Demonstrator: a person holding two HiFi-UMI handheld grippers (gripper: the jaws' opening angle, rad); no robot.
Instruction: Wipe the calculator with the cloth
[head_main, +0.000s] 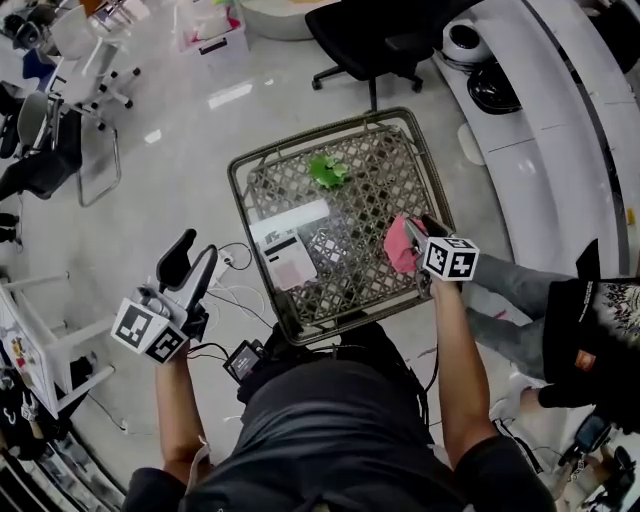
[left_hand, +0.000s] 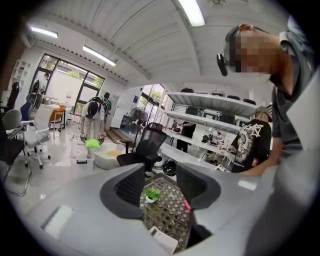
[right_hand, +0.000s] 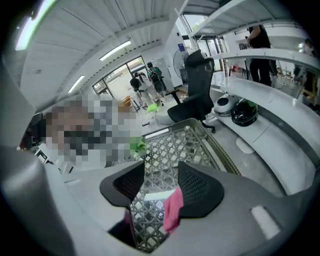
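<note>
A white and pink calculator lies on the left half of a metal lattice table. A pink cloth hangs at the table's right edge against my right gripper. In the right gripper view the jaws of that gripper stand wide apart. The cloth drapes along the inner side of the right-hand pad only, with the calculator beyond it. My left gripper is off the table's left side, open and empty. In the left gripper view, its jaws frame the table.
A small green plant stands at the table's far side. A black office chair is beyond the table and a curved white counter runs along the right. A person in a black shirt sits at right. Cables lie on the floor at left.
</note>
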